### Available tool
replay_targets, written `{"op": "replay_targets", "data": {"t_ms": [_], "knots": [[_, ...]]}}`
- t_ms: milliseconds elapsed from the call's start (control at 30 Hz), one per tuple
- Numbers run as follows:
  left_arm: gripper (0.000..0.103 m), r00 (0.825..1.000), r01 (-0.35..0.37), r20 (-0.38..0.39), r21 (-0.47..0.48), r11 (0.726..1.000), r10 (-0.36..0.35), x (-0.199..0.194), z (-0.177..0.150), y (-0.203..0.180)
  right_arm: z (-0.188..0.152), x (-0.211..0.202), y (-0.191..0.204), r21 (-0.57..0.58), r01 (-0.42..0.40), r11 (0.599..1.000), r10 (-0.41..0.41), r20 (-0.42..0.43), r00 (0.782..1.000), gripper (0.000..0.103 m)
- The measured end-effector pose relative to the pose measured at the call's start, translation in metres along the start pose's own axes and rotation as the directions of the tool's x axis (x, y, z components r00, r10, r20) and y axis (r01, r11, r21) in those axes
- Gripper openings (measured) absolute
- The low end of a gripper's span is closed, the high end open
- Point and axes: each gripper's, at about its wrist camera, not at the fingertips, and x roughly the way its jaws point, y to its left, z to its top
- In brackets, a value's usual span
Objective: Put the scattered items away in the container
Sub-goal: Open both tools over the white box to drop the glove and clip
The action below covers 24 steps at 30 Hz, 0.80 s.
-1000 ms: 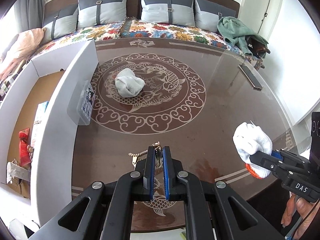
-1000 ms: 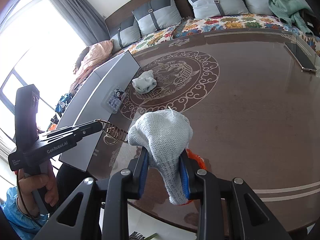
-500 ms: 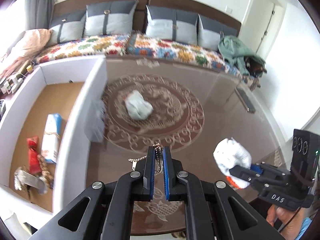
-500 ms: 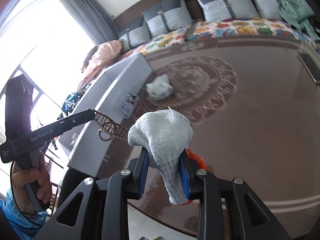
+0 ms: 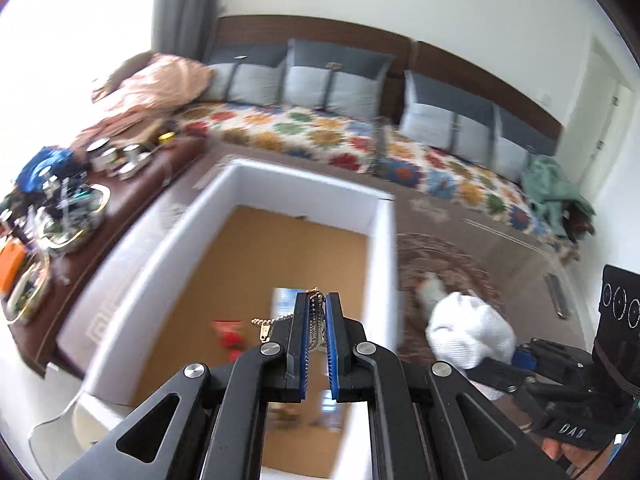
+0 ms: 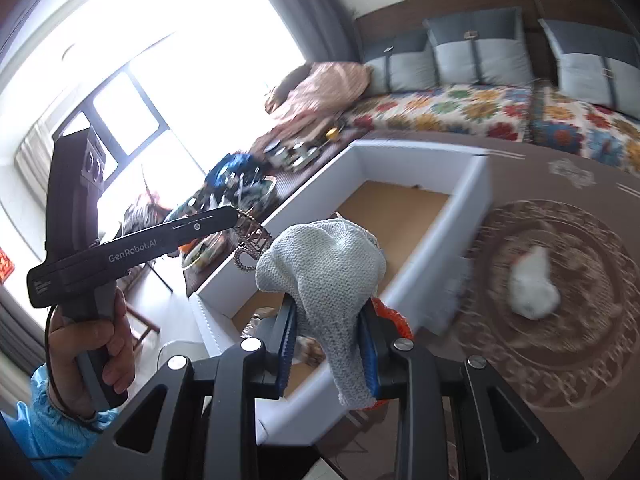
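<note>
Left gripper [image 5: 316,312] is clamped on a gold chain [image 5: 276,322], hanging over the open white box [image 5: 382,240]. Right gripper [image 6: 330,340] pinches a knit glove [image 6: 324,264] just beside the box wall. Farther out, another glove [image 6: 534,284] lies on the counter [image 6: 560,392].

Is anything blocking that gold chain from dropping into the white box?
Nothing visible does. The left tongs hold the chain over the open box; below lie only a red packet and a blue-white packet.
</note>
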Motion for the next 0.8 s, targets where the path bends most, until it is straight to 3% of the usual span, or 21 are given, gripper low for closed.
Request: {"op": "replay_targets", "data": {"t_ms": [100, 300, 533, 567, 600, 633, 667, 800], "knots": [[0.007, 0.999, -0.038, -0.039, -0.02, 0.999, 0.038, 0.02, 0.001, 0.031, 0.017, 0.056, 0.019, -0.024, -0.008, 1.0, 0.006, -0.072, 0.997, 0.029], [0.007, 0.987, -0.071, -0.144, -0.027, 0.997, 0.067, 0.079, -0.009, 0.067, 0.025, 0.159, 0.021, -0.027, 0.036, 0.999, -0.041, -0.226, 0.973, 0.029], [0.009, 0.969, -0.101, -0.227, -0.018, 0.995, 0.094, 0.107, -0.025, 0.079, 0.023, 0.204, 0.001, 0.037, 0.053, 0.998, -0.039, -0.311, 0.95, 0.034], [0.012, 0.967, -0.112, -0.231, -0.02, 0.994, 0.105, 0.108, -0.027, 0.08, 0.022, 0.206, 0.0, 0.043, 0.052, 0.998, -0.036, -0.317, 0.948, 0.036], [0.03, 0.966, -0.121, -0.233, -0.025, 0.992, 0.112, 0.108, -0.027, 0.081, 0.023, 0.207, 0.0, 0.04, 0.055, 0.998, -0.039, -0.318, 0.947, 0.04], [0.06, 0.965, -0.13, -0.234, -0.032, 0.991, 0.119, 0.107, -0.027, 0.082, 0.023, 0.206, 0.002, 0.028, 0.066, 0.997, -0.054, -0.312, 0.949, 0.046], [0.07, 0.964, -0.145, -0.23, -0.036, 0.989, 0.133, 0.105, -0.027, 0.083, 0.024, 0.204, 0.004, 0.03, 0.07, 0.997, -0.058, -0.311, 0.949, 0.048], [0.077, 0.965, -0.182, -0.202, -0.044, 0.982, 0.169, 0.087, -0.025, 0.079, 0.028, 0.191, 0.004, 0.098, 0.058, 0.993, -0.026, -0.299, 0.954, 0.054]]}}
